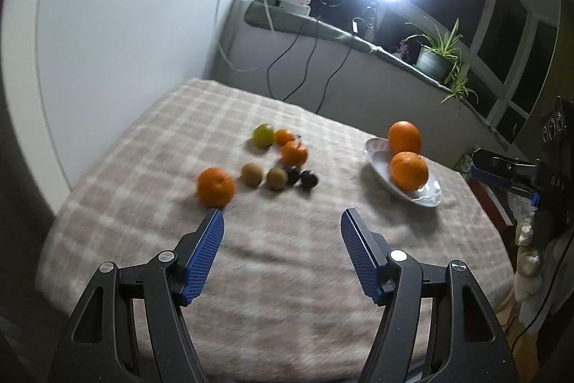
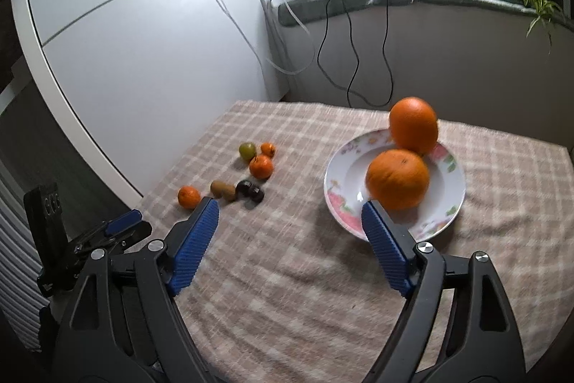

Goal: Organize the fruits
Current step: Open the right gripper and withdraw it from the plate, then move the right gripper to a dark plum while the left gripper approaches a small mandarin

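Oranges [image 2: 412, 128] – two (touching) – sit on plate [image 2: 337, 167]; both grippers [image 1: 282, 221] [image 2: 290, 214] gape, empty.

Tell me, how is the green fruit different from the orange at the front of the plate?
The green fruit is smaller and yellowish green; the front orange is bigger and bright orange. The green fruit lies on the checked cloth among other fruit; the front orange sits on the flowered plate. Both are round.

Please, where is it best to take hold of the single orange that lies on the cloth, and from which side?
Probably across the orange's widest middle, from above and the near side with the open left gripper. It is round, so only the middle holds; kiwis crowd its right, while its front and left look free.
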`<state>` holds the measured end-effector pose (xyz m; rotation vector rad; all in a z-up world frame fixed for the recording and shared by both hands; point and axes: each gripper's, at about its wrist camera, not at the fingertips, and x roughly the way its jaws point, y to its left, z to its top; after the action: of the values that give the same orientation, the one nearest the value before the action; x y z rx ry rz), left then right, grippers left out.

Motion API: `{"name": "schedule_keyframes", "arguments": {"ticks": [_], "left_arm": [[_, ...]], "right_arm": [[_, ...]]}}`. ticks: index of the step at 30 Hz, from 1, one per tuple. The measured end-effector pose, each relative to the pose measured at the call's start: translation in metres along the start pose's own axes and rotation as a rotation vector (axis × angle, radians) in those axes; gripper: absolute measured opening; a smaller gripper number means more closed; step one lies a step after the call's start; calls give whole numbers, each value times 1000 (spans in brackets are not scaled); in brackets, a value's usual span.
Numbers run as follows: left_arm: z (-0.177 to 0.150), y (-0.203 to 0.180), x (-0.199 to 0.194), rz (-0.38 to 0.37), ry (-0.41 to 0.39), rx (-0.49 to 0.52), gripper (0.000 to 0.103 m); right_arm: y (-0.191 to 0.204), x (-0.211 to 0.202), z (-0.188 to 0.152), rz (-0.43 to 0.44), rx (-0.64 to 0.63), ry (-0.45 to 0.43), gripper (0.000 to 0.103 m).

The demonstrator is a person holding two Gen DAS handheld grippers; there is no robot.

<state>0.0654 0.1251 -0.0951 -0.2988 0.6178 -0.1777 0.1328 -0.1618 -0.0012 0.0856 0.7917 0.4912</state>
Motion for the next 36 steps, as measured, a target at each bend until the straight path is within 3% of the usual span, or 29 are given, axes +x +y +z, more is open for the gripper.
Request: {"name": "schedule_keyframes", "arguments": {"ticks": [6, 10, 14, 20, 25, 36], "left_arm": [[-2, 15, -1, 20, -8, -18, 58], [-4, 19, 5, 41, 2, -19, 57], [-4, 21, 11, 58, 16, -15, 49], [2, 23, 26, 71, 35, 2, 49], [6, 30, 44, 71, 58, 3, 49], [15, 40, 70, 94, 82, 13, 49]], "right_arm": [[18, 10, -6, 10, -29, 5, 85], [33, 17, -7, 7, -96, 13, 85], [52, 27, -10, -6, -186, 23, 83], [69, 51, -13, 0, -262, 69, 75], [73, 91, -15, -3, -292, 140, 63], [64, 157, -11, 1, -287, 221, 52]]}}
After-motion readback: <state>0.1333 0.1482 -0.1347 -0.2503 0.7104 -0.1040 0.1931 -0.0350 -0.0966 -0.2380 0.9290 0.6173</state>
